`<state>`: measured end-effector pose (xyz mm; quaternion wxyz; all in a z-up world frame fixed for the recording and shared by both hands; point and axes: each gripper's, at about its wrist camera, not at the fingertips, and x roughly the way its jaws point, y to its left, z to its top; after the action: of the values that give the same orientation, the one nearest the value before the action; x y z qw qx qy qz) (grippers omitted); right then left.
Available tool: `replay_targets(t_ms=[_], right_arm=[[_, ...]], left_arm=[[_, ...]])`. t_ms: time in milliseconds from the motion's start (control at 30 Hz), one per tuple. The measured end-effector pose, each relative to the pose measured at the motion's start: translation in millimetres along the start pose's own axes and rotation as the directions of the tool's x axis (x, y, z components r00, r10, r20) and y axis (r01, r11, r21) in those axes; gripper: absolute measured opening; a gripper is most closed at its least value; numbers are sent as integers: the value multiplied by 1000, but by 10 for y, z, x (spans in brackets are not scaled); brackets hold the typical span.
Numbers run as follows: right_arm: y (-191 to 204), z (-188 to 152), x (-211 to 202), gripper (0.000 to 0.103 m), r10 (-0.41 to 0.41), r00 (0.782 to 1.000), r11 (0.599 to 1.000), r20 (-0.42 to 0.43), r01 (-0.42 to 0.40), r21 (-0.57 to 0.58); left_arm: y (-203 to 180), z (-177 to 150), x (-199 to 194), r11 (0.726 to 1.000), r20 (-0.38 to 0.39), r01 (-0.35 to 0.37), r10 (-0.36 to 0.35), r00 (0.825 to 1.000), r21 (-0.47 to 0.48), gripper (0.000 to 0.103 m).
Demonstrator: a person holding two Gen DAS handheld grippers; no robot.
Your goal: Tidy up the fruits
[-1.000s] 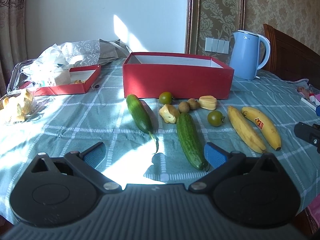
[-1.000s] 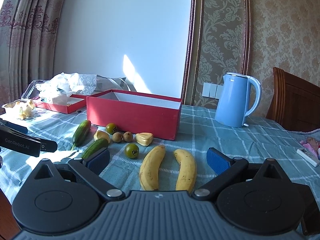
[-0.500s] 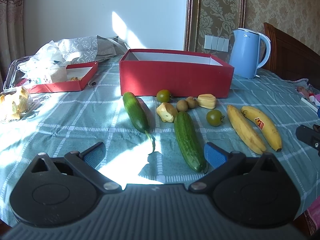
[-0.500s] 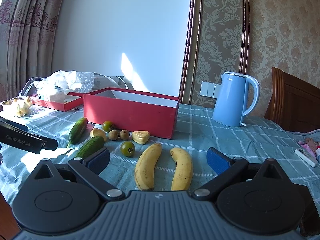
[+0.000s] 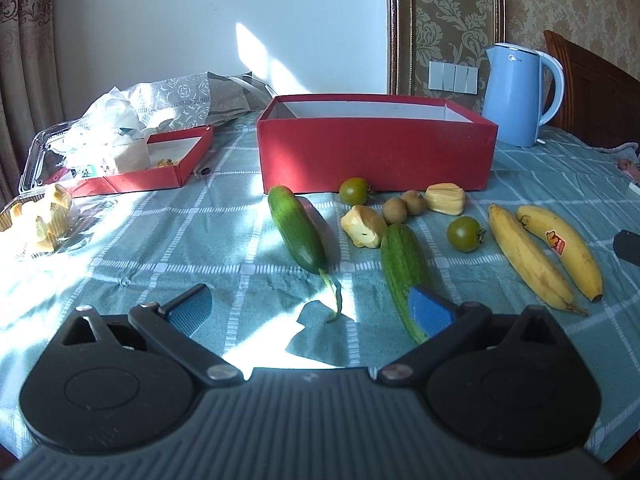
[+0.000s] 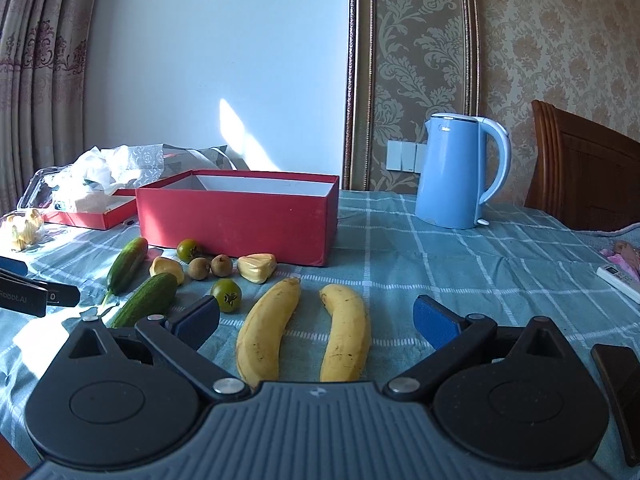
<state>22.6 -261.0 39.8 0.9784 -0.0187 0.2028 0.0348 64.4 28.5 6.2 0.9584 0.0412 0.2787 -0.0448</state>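
Note:
An open red box [image 5: 376, 152] [image 6: 240, 216] stands on the checked tablecloth. In front of it lie two cucumbers [image 5: 298, 230] [image 5: 404, 268], two green tomatoes [image 5: 354, 191] [image 5: 464, 233], two small brown fruits [image 5: 394, 211], two yellow jackfruit pieces [image 5: 445, 199] [image 5: 363, 226] and two bananas [image 5: 530, 258] [image 5: 564, 246]. My left gripper [image 5: 310, 312] is open and empty, low before the cucumbers. My right gripper [image 6: 316, 320] is open and empty, its fingers either side of the two bananas [image 6: 268, 328] [image 6: 346, 336].
A blue kettle [image 5: 518, 94] [image 6: 460, 170] stands at the back right. A shallow red lid [image 5: 160, 160] with paper and wrapping sits at the back left. A clear tray of yellow pieces [image 5: 40, 216] is at the far left. A white remote [image 6: 618, 282] lies at the right.
Both grippers have moved forward over the table and a little lower, so the fruits look nearer. Both stay open and empty. Nothing on the table has moved.

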Motion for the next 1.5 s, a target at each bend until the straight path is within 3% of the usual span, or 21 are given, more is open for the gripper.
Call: replay_targets(t_ms=[200, 300, 433, 533, 700, 800, 900, 1000, 1167, 1267, 1433, 1467, 1500], right_arm=[[-9, 101, 100, 103, -42, 998, 998, 42, 44, -38], [-14, 136, 175, 103, -28, 999, 996, 18, 29, -81], [-59, 190, 256, 103, 23, 1000, 999, -10, -24, -25], [-70, 213, 316, 103, 6, 1000, 1000, 11, -6, -9], [-77, 279, 416, 103, 24, 998, 1000, -57, -23, 4], [-36, 350, 441, 103, -2, 996, 999, -90, -1, -38], [-78, 366, 452, 103, -18, 996, 999, -91, 14, -51], [-177, 324, 466, 103, -1, 996, 999, -91, -3, -41], [-141, 171, 494, 103, 37, 990, 998, -138, -45, -50], [-63, 112, 517, 103, 5, 988, 996, -154, -19, -90], [-91, 152, 435, 103, 13, 994, 996, -110, -22, -84], [-119, 168, 440, 101, 18, 994, 997, -105, -26, -75], [-144, 177, 453, 89, 16, 994, 997, -104, -24, -72]], left_arm=[[-74, 88, 4, 1000, 57, 1, -2, 998, 18, 103], [-87, 159, 160, 1000, 3, -14, 14, 1000, 28, 103], [-52, 216, 323, 998, -78, -62, 65, 995, 30, 103], [-10, 231, 240, 999, -44, -42, 43, 998, 31, 103], [-13, 313, 82, 999, 45, -42, 41, 998, 28, 103], [-29, 402, 156, 1000, -25, -3, 4, 1000, 29, 103], [-85, 423, 225, 998, -29, -8, 10, 1000, 66, 93], [-59, 390, 243, 999, 12, 5, -6, 1000, 52, 92], [23, 273, 238, 999, 14, 34, -34, 999, -39, 90], [-2, 251, 273, 999, -10, 24, -25, 1000, -35, 89], [-76, 287, 311, 1000, -43, -2, 2, 999, 4, 72], [-91, 291, 315, 1000, -42, -10, 11, 999, 20, 68], [-93, 296, 319, 1000, -41, -17, 18, 999, 24, 65]])
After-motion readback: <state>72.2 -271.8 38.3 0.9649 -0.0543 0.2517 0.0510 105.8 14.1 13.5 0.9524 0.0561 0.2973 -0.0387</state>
